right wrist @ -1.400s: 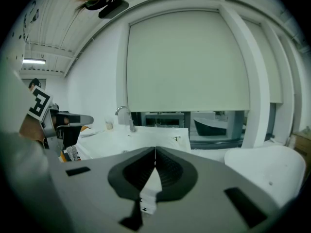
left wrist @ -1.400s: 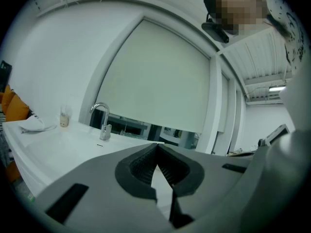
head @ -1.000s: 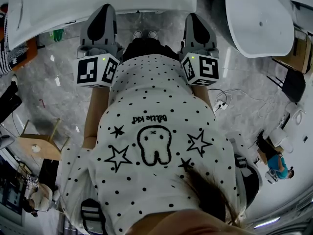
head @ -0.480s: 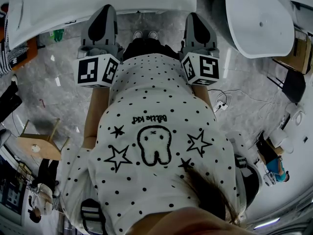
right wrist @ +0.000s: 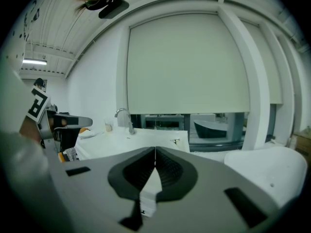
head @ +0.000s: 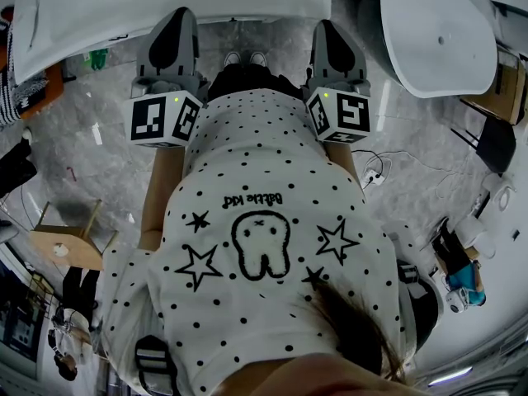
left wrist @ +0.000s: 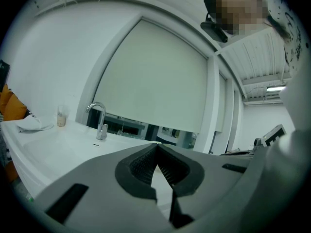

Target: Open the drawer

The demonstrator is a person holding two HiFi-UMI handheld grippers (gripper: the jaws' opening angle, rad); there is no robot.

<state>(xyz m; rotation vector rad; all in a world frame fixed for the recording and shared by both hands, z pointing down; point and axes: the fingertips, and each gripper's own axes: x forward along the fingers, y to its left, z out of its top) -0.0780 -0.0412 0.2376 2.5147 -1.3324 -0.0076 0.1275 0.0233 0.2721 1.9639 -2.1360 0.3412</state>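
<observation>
Beyond both grippers stands a white counter [left wrist: 53,147] with a curved chrome faucet [left wrist: 99,119] and a small cup [left wrist: 60,117] on its top. From the head view it runs across the top edge of the picture, close in front of the person's dotted shirt [head: 264,221]. No drawer front shows in any view. The drawer is probably in the cabinet below this counter, under the edge that the grippers face, but I cannot tell whether it has a handle, a knob or only a lip. The left gripper [left wrist: 156,149] has its ribbed pads pressed together at the tips with nothing between them. The right gripper [right wrist: 154,152] is the same, pads meeting and empty. Both are held near level, side by side, short of the counter and touching nothing. A drawer of this kind is likely rigid and fairly heavy and slides on runners, so it should answer to a straight, level pull rather than a lift or twist. Its glossy front would probably give the pads little purchase. The sound hold is on the handle or the top lip at the middle of the front, so the drawer does not rack sideways. The jaws would have to spread before they could close on it.
</observation>
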